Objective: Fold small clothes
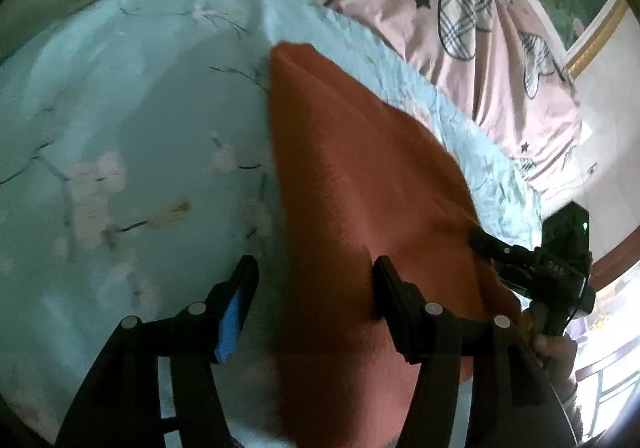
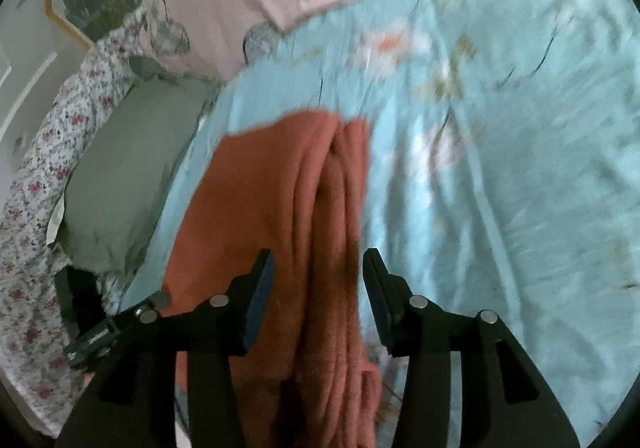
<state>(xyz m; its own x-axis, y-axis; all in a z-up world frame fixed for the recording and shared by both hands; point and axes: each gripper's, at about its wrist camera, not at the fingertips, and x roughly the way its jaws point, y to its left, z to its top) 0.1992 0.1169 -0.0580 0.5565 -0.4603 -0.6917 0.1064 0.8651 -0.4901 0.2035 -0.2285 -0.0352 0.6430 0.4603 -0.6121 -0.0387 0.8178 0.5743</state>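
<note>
A rust-orange fleece garment (image 1: pixel 360 183) lies folded on a light blue floral bedspread (image 1: pixel 120 127). My left gripper (image 1: pixel 314 268) is open above the garment's near left edge, one finger over the bedspread, the other over the cloth. My right gripper (image 2: pixel 318 260) is open, its jaws straddling the garment's (image 2: pixel 280 183) stacked folded edge. The right gripper also shows in the left wrist view (image 1: pixel 486 244) at the garment's right edge. The left gripper shows at the lower left of the right wrist view (image 2: pixel 156 302), by the garment's left edge.
A pink quilt with plaid hearts (image 1: pixel 460 27) lies beyond the bedspread. A grey-green pillow (image 2: pixel 128 167) and a floral sheet (image 2: pixel 36 207) lie to the left in the right wrist view. A framed picture (image 1: pixel 576 7) hangs on the wall.
</note>
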